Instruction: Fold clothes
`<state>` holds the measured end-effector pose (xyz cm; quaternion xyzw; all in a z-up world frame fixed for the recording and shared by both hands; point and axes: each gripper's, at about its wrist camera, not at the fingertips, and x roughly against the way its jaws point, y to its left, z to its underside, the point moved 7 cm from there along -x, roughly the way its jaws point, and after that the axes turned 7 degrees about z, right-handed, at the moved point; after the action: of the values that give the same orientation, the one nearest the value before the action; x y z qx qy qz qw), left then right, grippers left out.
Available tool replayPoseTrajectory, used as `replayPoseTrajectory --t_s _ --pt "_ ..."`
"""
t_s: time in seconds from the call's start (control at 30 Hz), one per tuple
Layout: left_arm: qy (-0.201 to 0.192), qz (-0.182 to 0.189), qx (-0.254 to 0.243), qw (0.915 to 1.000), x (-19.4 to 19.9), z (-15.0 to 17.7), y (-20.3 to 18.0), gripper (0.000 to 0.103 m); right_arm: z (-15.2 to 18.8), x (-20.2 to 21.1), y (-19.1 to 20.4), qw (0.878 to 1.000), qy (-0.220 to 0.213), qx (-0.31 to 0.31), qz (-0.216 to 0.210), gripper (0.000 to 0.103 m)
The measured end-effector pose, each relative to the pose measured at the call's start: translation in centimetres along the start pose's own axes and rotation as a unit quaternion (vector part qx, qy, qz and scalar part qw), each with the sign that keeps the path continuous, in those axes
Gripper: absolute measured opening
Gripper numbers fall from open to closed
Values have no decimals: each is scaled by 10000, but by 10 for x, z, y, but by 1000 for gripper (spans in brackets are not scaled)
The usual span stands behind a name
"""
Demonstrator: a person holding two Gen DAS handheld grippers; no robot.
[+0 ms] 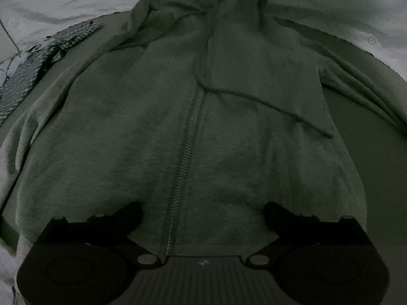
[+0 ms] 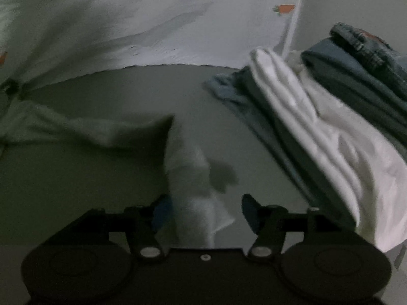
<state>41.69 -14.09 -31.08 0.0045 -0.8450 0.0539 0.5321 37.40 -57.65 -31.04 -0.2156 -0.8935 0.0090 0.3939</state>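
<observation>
The grey zip-front hooded sweatshirt (image 1: 229, 127) lies flat, front up, on the grey surface (image 2: 114, 89). The left gripper (image 1: 203, 213) hovers over the sweatshirt's hem, fingers spread wide either side of the zipper (image 1: 188, 137), gripping nothing. The right gripper (image 2: 203, 211) has its fingers parted; the sweatshirt's grey sleeve cuff (image 2: 195, 193) lies between them, against the left finger only. Right of the cuff sits a stack of folded white, teal and denim garments (image 2: 330, 117).

this looks like a home bedroom: a bed sheet (image 2: 157, 25) printed with small carrots, a stack of folded clothes (image 2: 330, 106) at the bed's right edge, dim light.
</observation>
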Motion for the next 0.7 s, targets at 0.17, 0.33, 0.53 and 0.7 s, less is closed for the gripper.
replayPoseTrajectory --t_s 0.17,0.33,0.53,0.7 --pt "-36 22 -1 10000 0 1 0 103 11 -15 14 9992 216 291 174 63" --pt "-87 21 4 10000 0 2 0 103 7 -10 13 9971 470 -385 -465 11" --pt "-57 18 12 10000 0 1 -1 103 -23 13 -39 8586 -45 -3893 -3336 9" --pt "-66 18 16 10000 0 1 -1 103 22 -27 -92 8711 815 -4675 -1264 15"
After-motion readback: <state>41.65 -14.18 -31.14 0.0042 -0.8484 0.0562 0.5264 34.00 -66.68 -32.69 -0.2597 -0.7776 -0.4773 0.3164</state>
